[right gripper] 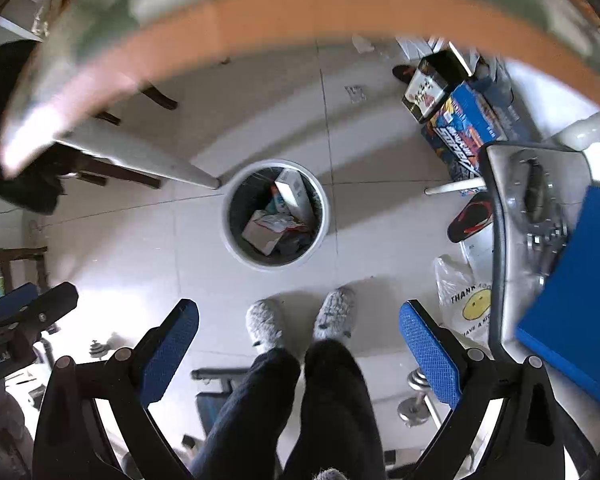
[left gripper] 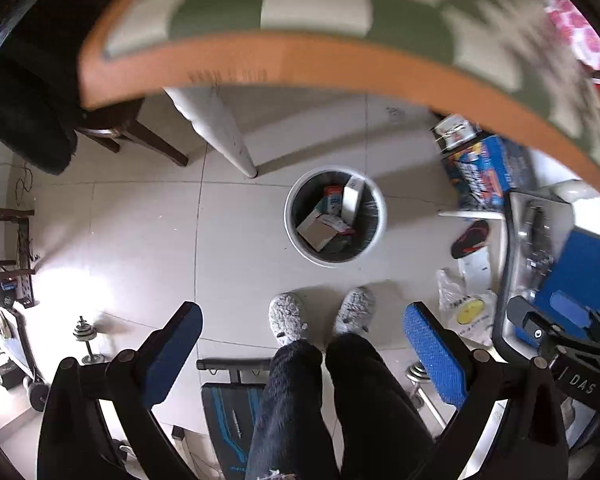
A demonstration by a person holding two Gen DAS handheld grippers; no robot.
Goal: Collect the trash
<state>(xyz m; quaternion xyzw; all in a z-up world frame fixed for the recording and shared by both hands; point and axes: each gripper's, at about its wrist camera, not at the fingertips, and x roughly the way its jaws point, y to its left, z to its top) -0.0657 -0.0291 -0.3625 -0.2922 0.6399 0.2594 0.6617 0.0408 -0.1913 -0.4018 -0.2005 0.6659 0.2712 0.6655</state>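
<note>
A round white trash bin [left gripper: 289,216] [right gripper: 225,216] stands on the tiled floor far below both grippers. A white carton [left gripper: 352,200] [right gripper: 294,194] and a brown cardboard box [left gripper: 318,232] [right gripper: 260,236] lie inside it with other packaging. My left gripper [left gripper: 302,316] points straight down, its blue pads wide apart and empty. My right gripper [right gripper: 300,312] hangs beside it, also open with nothing between its fingers. Each gripper shows at the edge of the other's view: the right one [left gripper: 560,336] and the left one [right gripper: 20,320].
A table edge [left gripper: 300,64] with a green-and-white checked cloth arcs across the top, on a white leg [left gripper: 220,136]. A person's dark trouser legs and grey slippers [left gripper: 286,316] are below. Blue boxes [left gripper: 480,168], a smiley bag [left gripper: 468,312], a sandal [left gripper: 470,238] and dumbbells [left gripper: 86,336] litter the floor.
</note>
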